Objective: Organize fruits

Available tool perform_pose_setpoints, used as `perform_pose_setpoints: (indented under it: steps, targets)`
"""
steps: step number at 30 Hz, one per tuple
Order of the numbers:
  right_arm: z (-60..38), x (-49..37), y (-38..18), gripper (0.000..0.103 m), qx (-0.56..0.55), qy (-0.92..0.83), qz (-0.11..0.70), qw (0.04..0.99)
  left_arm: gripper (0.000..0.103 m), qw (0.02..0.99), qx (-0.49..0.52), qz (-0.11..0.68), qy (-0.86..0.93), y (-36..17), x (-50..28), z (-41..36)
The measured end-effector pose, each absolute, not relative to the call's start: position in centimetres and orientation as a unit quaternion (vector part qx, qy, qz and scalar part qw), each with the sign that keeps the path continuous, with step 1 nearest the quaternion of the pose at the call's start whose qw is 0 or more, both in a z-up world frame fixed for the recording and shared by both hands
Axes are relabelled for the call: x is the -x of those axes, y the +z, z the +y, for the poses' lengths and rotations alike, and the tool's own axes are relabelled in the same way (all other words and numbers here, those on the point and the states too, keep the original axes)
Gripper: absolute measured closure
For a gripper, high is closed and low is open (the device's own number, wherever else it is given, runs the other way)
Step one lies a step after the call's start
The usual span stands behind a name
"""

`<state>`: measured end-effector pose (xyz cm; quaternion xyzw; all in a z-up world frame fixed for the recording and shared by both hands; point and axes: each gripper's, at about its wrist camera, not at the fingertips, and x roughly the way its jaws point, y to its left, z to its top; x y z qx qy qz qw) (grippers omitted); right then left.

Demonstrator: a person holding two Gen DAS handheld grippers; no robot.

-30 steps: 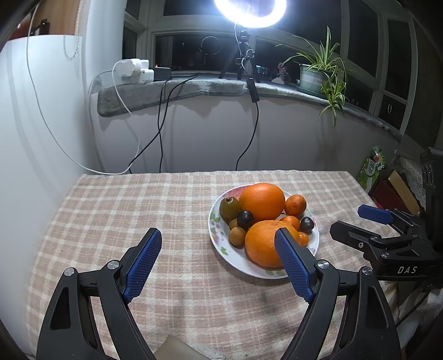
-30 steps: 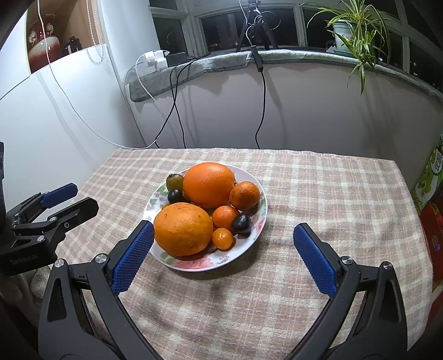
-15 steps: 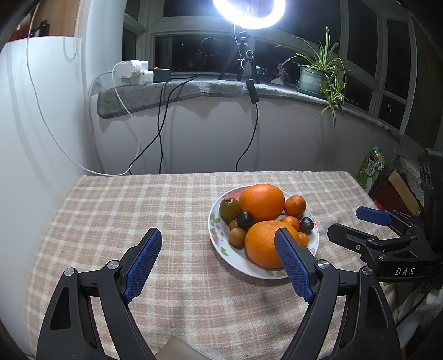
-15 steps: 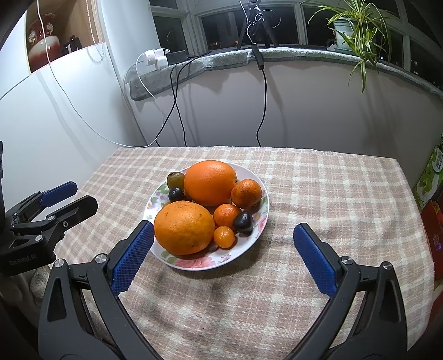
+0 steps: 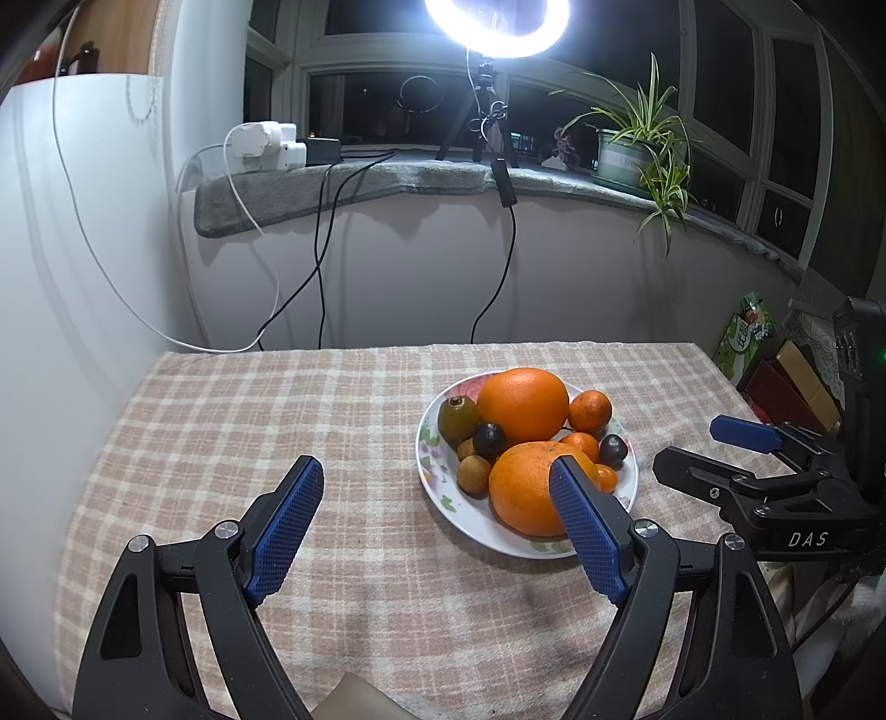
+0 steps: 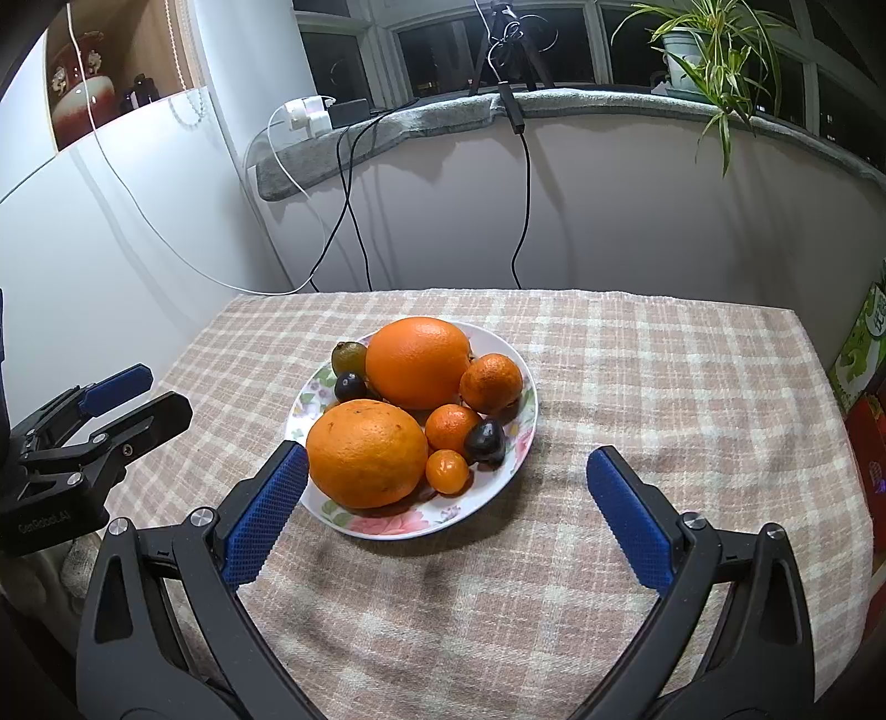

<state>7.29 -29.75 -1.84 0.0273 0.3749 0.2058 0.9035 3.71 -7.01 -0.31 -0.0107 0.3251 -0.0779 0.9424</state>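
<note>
A floral white plate [image 5: 443, 501] [image 6: 387, 526] sits on the checked tablecloth with fruit piled on it. The pile has two large oranges [image 5: 523, 404] [image 6: 365, 454], small tangerines [image 5: 590, 411] [image 6: 491, 383], a green kiwi [image 5: 457, 418] [image 6: 350, 357], dark plums [image 5: 489, 437] [image 6: 484, 440] and brown longans [image 5: 474, 475]. My left gripper [image 5: 433, 464] [image 6: 163, 390] hovers open just left of and in front of the plate, holding nothing. My right gripper [image 6: 446, 454] [image 5: 692, 446] is open too, its left finger beside the near orange.
The table [image 6: 664, 387] meets a white wall with hanging cables [image 5: 321, 266] at the back. A sill above holds a potted plant [image 6: 692, 50] and a ring light tripod [image 5: 482, 127]. Boxes and a green packet [image 5: 745, 332] stand off the right edge.
</note>
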Motion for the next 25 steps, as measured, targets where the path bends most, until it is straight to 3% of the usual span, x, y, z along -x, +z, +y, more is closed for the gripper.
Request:
perform_pose_setpoints:
  steps: [25]
  targets:
    - [-29.63, -7.26, -2.04, 0.001, -0.030, 0.205, 0.378, 0.902, 0.019, 0.947, 0.008, 0.312, -0.078, -0.13, -3.53, -6.81]
